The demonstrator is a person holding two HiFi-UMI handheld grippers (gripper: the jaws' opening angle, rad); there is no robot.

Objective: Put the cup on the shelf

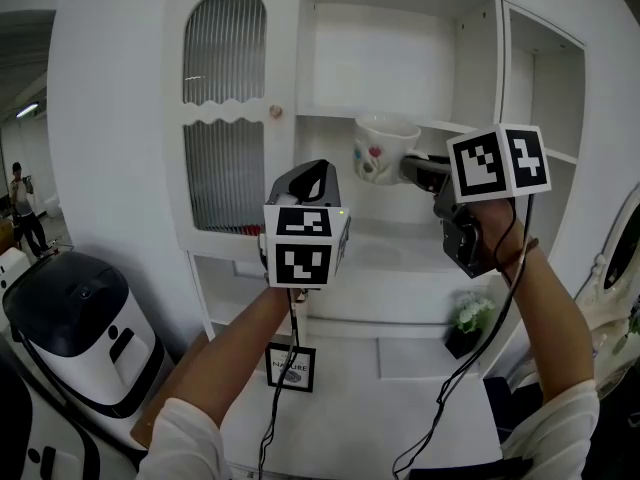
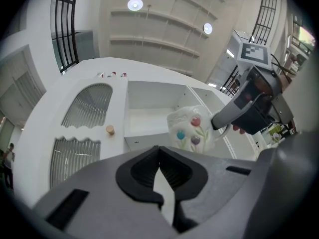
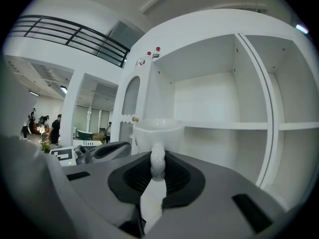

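A white cup (image 1: 382,148) painted with coloured flowers hangs in the air in front of the cabinet's open compartment, about level with its upper shelf (image 1: 450,128). My right gripper (image 1: 413,168) is shut on the cup's handle (image 3: 157,158), and the cup's bowl (image 3: 158,133) stands upright just beyond the jaws. The left gripper (image 1: 312,180) is lower and to the left of the cup, apart from it. Its jaws meet at the tips (image 2: 159,153) with nothing between them. From the left gripper view the cup (image 2: 192,129) shows from below, held by the right gripper (image 2: 227,117).
The white cabinet has a ribbed-glass door (image 1: 225,118) with a small knob (image 1: 275,111) left of the open compartment. A lower shelf (image 1: 400,258), a small potted plant (image 1: 471,318) and a framed sign (image 1: 290,366) sit below. A white and black appliance (image 1: 85,328) stands at the left.
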